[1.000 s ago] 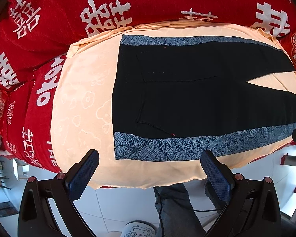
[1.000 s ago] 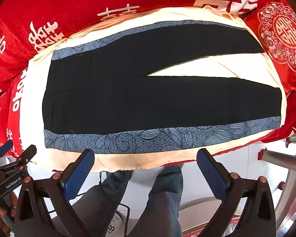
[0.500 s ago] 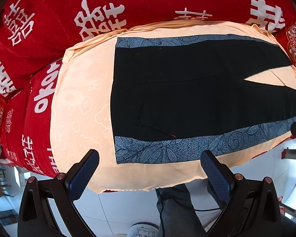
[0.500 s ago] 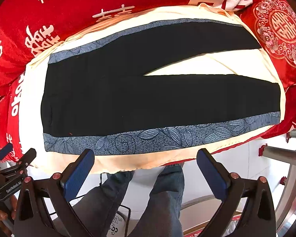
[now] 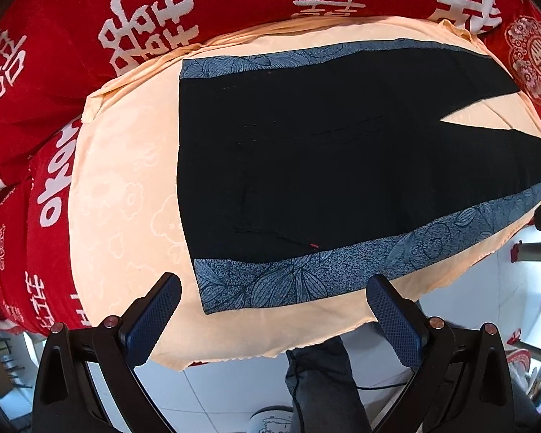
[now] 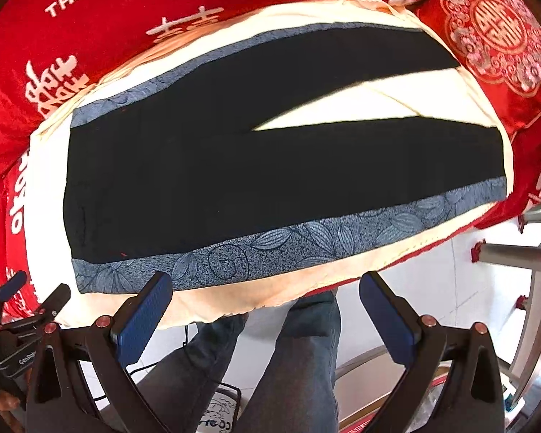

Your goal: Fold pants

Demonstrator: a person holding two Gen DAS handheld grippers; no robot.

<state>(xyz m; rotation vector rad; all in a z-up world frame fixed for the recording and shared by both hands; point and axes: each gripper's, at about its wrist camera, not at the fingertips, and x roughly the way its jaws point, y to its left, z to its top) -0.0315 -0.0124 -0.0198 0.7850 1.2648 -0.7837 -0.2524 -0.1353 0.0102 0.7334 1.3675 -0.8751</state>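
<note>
Black pants with blue leaf-patterned side stripes lie flat and spread on a peach cloth. The waistband is at the left and the two legs fan apart to the right. My left gripper hangs open above the near waist corner, its fingers off the fabric. My right gripper is open too, above the near striped edge around mid-leg, holding nothing. The left gripper's body shows at the lower left of the right wrist view.
A red blanket with white characters covers the bed around the peach cloth. A person's legs in grey jeans stand on the white tiled floor at the bed's near edge. A metal frame stands at the right.
Both grippers have shifted slightly toward the pants, so the near striped edge sits lower in each view and closer to the fingers. Both stay open. The pants have not moved.
</note>
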